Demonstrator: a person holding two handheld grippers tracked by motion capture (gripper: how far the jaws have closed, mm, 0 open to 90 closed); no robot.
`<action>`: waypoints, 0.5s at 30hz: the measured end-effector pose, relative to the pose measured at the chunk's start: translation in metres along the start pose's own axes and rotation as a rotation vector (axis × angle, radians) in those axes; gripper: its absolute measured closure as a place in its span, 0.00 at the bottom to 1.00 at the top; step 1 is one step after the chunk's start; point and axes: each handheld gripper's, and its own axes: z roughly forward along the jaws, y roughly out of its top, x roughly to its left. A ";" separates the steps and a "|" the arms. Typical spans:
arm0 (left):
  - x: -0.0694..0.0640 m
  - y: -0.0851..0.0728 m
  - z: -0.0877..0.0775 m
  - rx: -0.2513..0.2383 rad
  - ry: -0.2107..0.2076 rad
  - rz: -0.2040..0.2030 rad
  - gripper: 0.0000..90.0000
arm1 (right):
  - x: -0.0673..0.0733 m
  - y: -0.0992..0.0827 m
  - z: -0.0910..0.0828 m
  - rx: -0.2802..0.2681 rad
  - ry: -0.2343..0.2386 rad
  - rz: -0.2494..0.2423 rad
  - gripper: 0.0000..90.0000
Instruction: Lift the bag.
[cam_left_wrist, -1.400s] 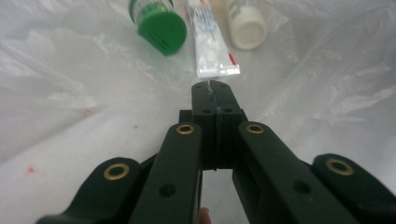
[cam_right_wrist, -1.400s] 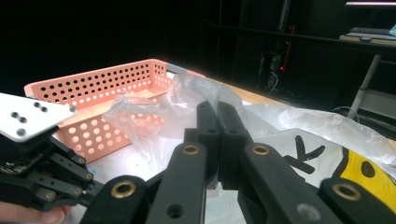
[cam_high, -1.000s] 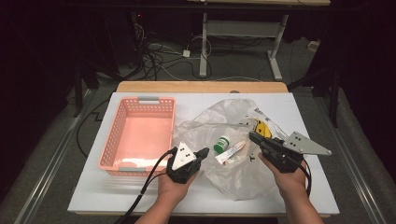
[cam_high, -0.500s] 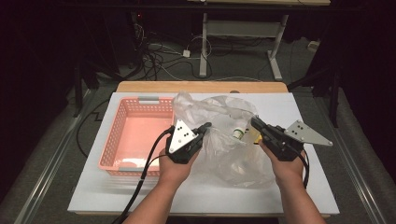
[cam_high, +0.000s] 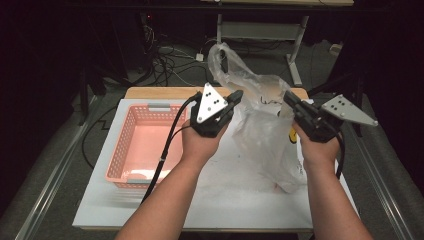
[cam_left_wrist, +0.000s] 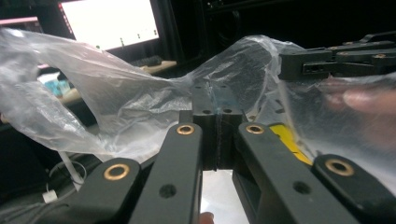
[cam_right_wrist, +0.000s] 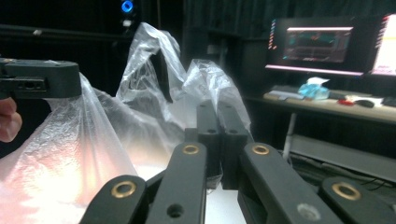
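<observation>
Left gripper (cam_high: 235, 97) clamped on plastic bag (cam_high: 265, 130), right gripper (cam_high: 289, 99) clamped on its other side, bag hanging between them above white table (cam_high: 225, 200), pink basket (cam_high: 145, 145) left.

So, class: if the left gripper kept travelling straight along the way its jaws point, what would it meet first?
The clear plastic bag: the left gripper is already shut on its film, which billows directly ahead. Beyond it, probably the right gripper, though depth is unclear.
</observation>
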 end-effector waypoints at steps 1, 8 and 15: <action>0.001 0.006 0.002 -0.003 0.002 0.006 0.98 | -0.003 0.005 0.000 -0.011 -0.009 -0.001 1.00; 0.005 0.031 0.013 -0.010 0.016 0.042 0.98 | -0.026 0.032 -0.012 -0.069 -0.079 0.016 1.00; 0.011 0.012 0.018 0.031 0.030 -0.002 0.98 | -0.033 0.022 -0.018 -0.040 -0.087 0.015 1.00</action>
